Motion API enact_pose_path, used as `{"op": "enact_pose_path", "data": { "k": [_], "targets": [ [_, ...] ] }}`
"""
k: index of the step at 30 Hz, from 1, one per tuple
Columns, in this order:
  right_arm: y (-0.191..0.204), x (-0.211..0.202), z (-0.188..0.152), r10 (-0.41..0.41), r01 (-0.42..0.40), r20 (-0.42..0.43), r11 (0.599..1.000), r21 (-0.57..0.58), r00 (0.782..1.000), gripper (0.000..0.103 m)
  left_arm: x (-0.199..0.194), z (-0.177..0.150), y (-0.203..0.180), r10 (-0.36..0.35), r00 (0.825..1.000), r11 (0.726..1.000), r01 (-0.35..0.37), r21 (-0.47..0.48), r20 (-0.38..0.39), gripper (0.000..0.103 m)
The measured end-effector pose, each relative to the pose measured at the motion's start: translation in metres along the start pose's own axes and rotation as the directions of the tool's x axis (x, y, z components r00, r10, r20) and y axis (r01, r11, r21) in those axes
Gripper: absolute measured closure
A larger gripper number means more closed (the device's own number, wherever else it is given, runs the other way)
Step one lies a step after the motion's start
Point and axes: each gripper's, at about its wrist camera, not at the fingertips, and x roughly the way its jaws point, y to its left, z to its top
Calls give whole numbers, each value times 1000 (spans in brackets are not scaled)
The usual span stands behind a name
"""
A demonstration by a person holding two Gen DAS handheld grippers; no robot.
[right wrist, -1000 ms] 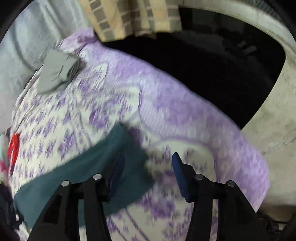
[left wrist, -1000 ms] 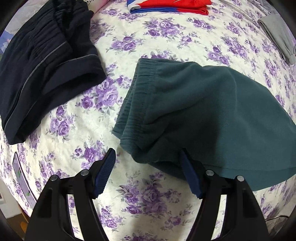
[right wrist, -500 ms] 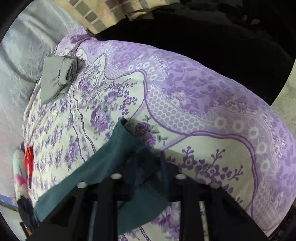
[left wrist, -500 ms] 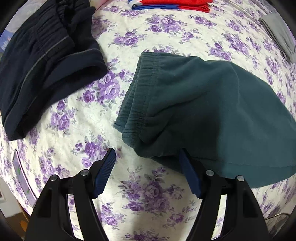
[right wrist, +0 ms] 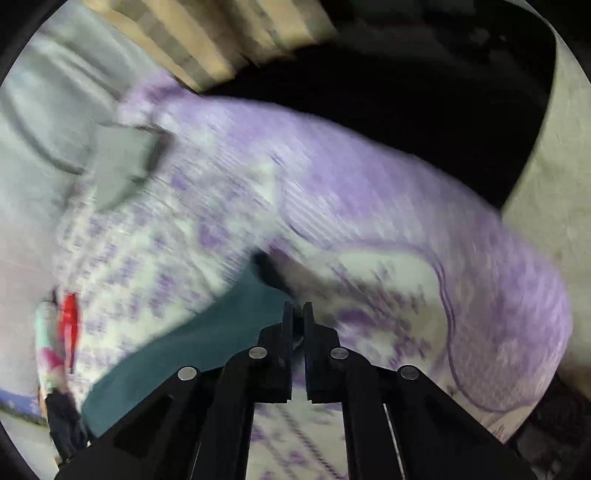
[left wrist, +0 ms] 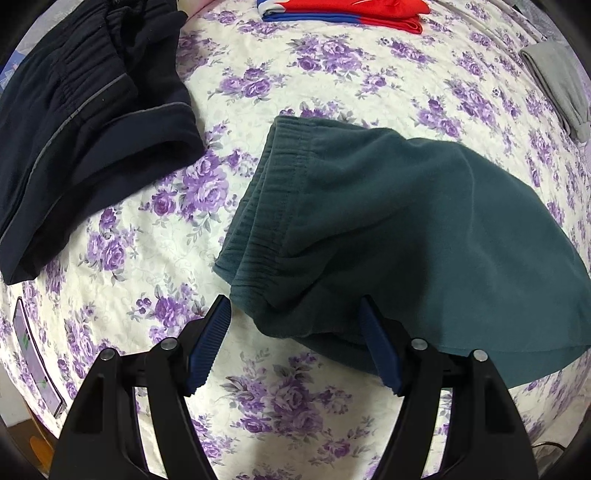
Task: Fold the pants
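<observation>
Right tool clenched on the far hem of the green pants, left tool released just short of their waistband on the bed: a thin pinch may slip, or the unpinned waistband may drag.

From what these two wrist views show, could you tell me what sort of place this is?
Most likely a bedroom: the teal pants lie on a bed with a purple floral bedspread, among other clothes, such as dark pants and a folded red garment, with a plaid curtain-like fabric behind.
</observation>
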Motion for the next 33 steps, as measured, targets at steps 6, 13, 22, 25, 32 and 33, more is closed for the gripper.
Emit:
{"op": "enact_pose_path", "data": {
  "k": [6,13,22,25,32,33],
  "targets": [
    [14,-16,-16,-63,70,122,996,-60,991,62,0,1,7,-19,1000,1000,19,8,9,34],
    [63,7,-7,69,-50,80,976,-213,994,64,-2,-1,24,-34,999,999,34,-22,4,34],
    [113,-5,-31,-48,96,157,944,-315,986,49,-20,-11,59,-128,992,984,129,-119,16,34],
    [153,-11,-51,31,32,137,898,-439,990,46,-23,-12,58,-118,993,986,120,-113,23,35],
    [210,2,-93,129,-110,-5,821,-561,992,45,-8,-7,47,-99,994,985,93,-144,-37,46],
    [215,1,-99,137,-122,-16,807,-579,990,45,-8,-5,48,-87,996,984,80,-160,-33,46]
  ]
}}
